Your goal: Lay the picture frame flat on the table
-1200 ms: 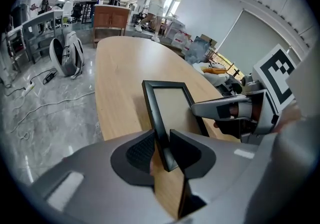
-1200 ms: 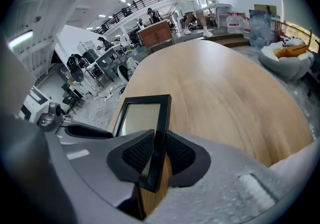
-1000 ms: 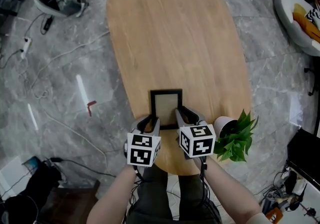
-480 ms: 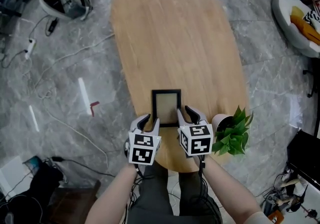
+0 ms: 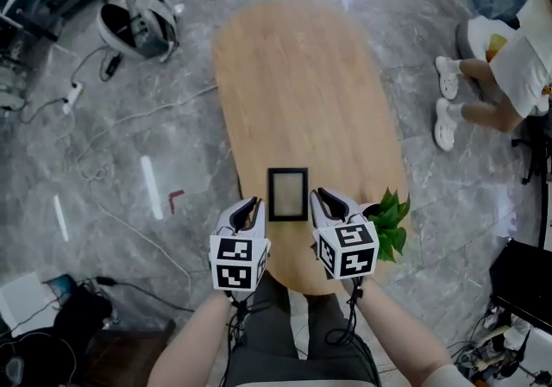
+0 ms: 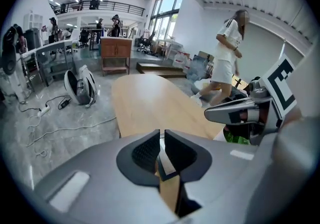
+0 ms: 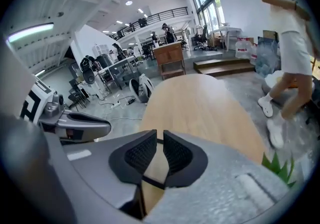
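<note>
A small black picture frame lies face up near the front end of the oval wooden table. My left gripper is just left of the frame's lower corner, and my right gripper is just right of it. Neither touches it. Both sets of jaws are closing, with only a thin slit left and nothing between the pads. In the left gripper view, the frame's corner shows below the jaws of the left gripper. In the right gripper view, the frame's edge shows under the right gripper.
A potted green plant stands at the table's edge beside my right gripper. A person in white stands on the floor to the far right. A white headset and cables lie on the floor to the left.
Both grippers have drawn slightly back and apart from the frame's sides. The view has pulled back and shifted, and a person has come into sight on the right. The frame stays where it was.
</note>
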